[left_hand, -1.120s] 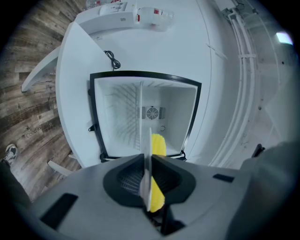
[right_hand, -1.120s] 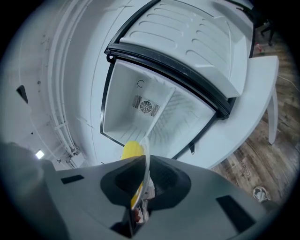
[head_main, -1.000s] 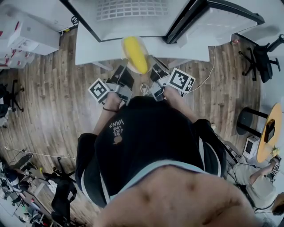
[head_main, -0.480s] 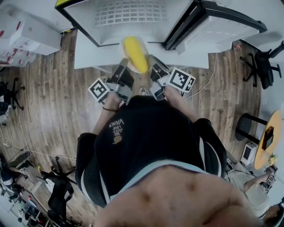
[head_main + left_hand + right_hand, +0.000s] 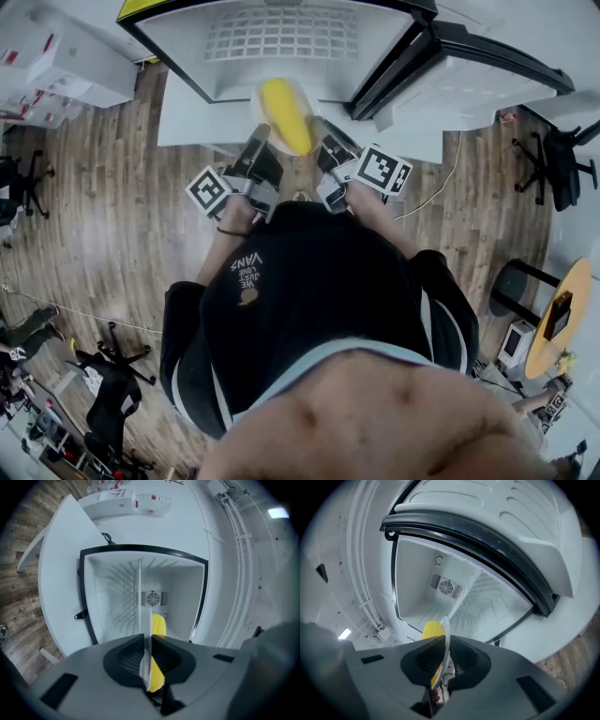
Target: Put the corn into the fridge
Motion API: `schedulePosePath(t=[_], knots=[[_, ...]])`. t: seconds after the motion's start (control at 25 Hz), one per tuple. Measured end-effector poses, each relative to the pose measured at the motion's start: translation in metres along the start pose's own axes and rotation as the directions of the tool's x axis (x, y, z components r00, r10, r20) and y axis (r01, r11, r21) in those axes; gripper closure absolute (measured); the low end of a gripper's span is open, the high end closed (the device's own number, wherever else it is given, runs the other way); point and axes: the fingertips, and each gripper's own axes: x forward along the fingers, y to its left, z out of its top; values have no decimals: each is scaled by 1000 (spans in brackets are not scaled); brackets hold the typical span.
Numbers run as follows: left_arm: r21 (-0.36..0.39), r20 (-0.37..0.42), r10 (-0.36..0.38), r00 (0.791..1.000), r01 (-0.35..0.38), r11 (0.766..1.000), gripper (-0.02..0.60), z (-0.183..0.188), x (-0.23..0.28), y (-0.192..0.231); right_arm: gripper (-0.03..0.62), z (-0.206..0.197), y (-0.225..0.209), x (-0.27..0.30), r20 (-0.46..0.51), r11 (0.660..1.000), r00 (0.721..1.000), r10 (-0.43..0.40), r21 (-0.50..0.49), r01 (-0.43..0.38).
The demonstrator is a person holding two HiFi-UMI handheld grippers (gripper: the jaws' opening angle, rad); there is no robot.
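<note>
The left gripper [image 5: 260, 142] and right gripper [image 5: 322, 134] are each pinching narrowly on opposite rims of a plate [image 5: 262, 101]; the corn [image 5: 286, 114] is lying on it, just before the open fridge [image 5: 281, 37].

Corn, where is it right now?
Head view, upper centre: the corn lies on a plate clamped by its rim between the left gripper and the right gripper, right at the open fridge's front edge.
</note>
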Motion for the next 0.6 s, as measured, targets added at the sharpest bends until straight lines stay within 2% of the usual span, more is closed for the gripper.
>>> schedulePosePath(t=[0.36,0.6], knots=[[12,74,-1,997,0,1000,540,7,4,4,565,5,-5,14,-60,999,997,39,-8,-40],[12,84,2,996,-3,1000,540,9,5,5,565,7,-7,18,-72,999,996,46,-8,-47]])
